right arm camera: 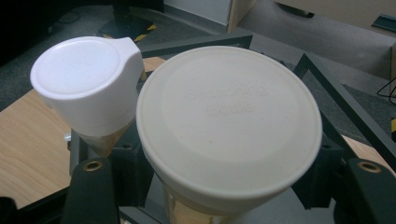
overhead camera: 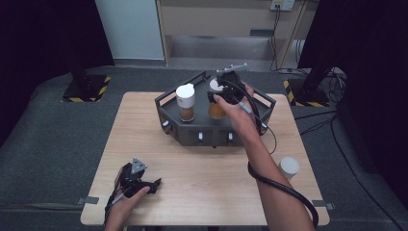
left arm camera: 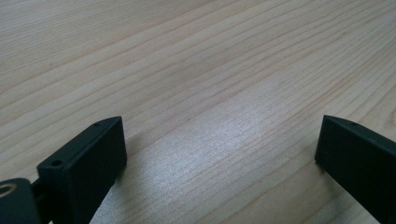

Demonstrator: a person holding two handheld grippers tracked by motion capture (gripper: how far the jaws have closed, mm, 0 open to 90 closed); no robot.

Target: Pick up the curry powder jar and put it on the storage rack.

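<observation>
On the wooden table (overhead camera: 202,163), a dark rack (overhead camera: 211,127) sits near the far edge. One jar (overhead camera: 185,102) is already set inside. A second jar (right arm camera: 229,126) is grasped by the right gripper (right arm camera: 224,186) over the rack. A third jar (overhead camera: 289,167) waits by the right edge. The left gripper (left arm camera: 219,154) is spread wide, nothing held, by the near left corner.

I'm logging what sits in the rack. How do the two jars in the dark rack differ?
The left jar has a white cap with a flip tab, while the right jar has a wider, flat, round cream lid. The left jar stands free, while the right gripper is at the right jar, one jaw on either side. Both stand upright in the rack holding brownish contents.
</observation>
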